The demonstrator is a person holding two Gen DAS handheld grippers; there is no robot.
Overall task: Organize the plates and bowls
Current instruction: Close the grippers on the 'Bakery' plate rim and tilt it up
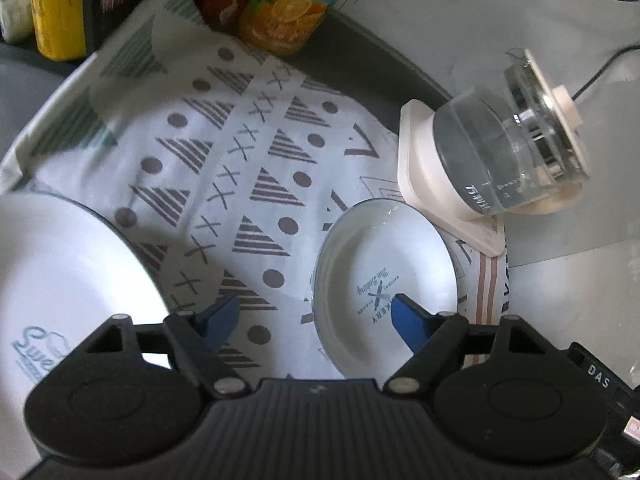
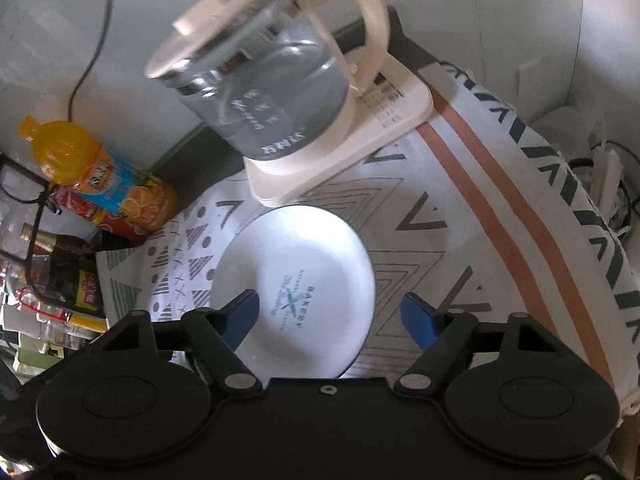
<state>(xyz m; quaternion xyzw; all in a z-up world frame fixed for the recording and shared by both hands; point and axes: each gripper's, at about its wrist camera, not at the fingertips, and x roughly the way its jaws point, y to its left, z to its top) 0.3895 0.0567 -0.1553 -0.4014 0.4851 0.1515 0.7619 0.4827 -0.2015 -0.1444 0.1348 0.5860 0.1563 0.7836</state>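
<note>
Hovering with jaws spread, gripping nothing: left gripper [image 1: 316, 320], right gripper [image 2: 332, 312]. Lying flat, face up on the patterned cloth [image 1: 240, 152]: two plates — bakery plate [image 2: 294, 292] under both, second plate [image 1: 60, 280] leftward. Round, no long axis.

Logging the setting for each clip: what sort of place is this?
Probably a home kitchen or dining table. A patterned cloth covers it, with a glass kettle on its base, an orange juice bottle among other bottles, and white plates laid out.
</note>
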